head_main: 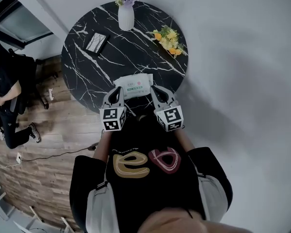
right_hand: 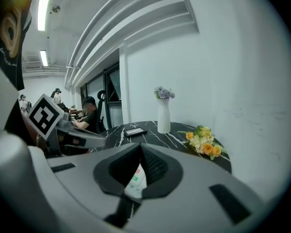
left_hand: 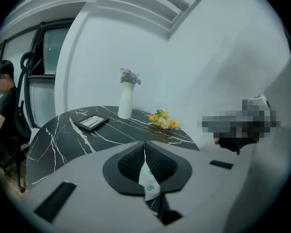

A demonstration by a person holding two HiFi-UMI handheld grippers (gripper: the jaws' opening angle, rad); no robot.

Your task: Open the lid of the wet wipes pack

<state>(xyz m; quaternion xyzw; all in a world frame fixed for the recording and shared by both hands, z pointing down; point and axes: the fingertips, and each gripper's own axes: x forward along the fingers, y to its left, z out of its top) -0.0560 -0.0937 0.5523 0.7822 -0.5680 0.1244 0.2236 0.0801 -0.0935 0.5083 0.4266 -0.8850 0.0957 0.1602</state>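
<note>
Left tongs (head_main: pixel 117 90) and right tongs (head_main: pixel 154 89) are hovering shut and empty mid-frame by the wipes pack (head_main: pixel 134 84), likely handling soft, light, slidy, so pin body, catch lid edge.

In the head view the near corners of the wipes pack (head_main: pixel 134 85) are covered by the tips of the left gripper (head_main: pixel 115 97) and the right gripper (head_main: pixel 156 93). Its lid cannot be made out, and its green print is too small to read. Each gripper view shows only a thin strip of the pack beneath its closed jaws. The near rim of the worktop (head_main: pixel 136 52) lies behind both grippers. What the dark frame (head_main: pixel 96 42) holds is too small to tell. A seated person (head_main: pixel 7 101) is cut off by the left edge.
</note>
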